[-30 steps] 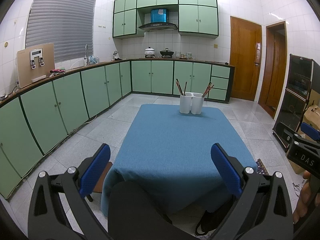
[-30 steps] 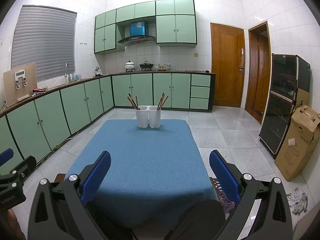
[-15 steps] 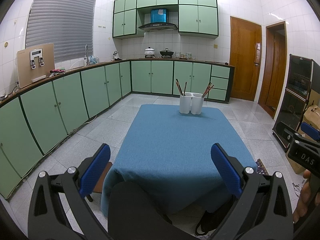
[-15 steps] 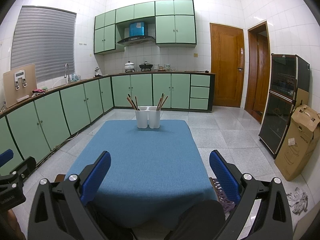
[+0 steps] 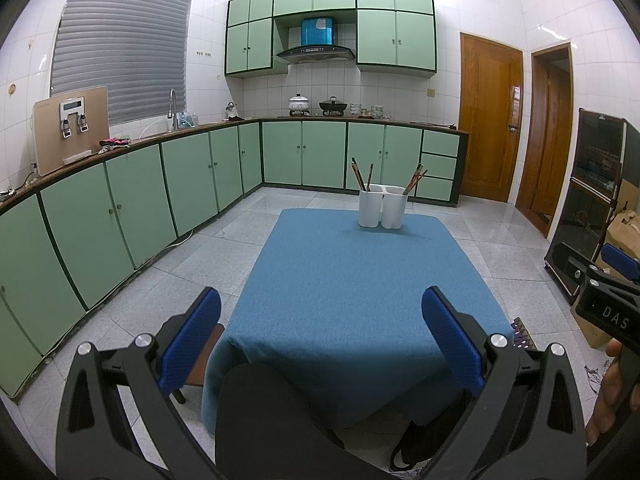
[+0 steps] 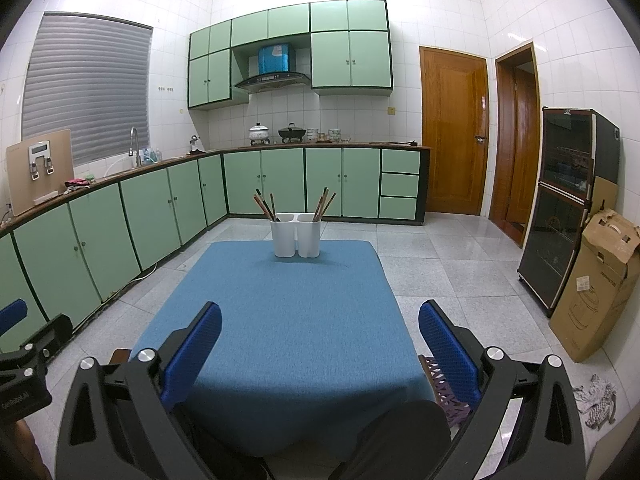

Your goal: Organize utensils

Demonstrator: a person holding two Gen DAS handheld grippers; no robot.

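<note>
Left gripper (image 5: 320, 328) and right gripper (image 6: 320, 340): jaws wide apart, empty, low in frame at the near table (image 6: 280, 320) edge. White twin holder (image 6: 296, 235), centre frame at the far edge, has chopsticks (image 6: 265, 205) in both compartments.

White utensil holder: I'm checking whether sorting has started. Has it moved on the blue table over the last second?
No. The white utensil holder stands at the same spot near the far edge of the blue table, chopsticks unchanged.

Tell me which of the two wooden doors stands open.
The right door, nearest the black cabinet, stands open; the left door is shut.
</note>
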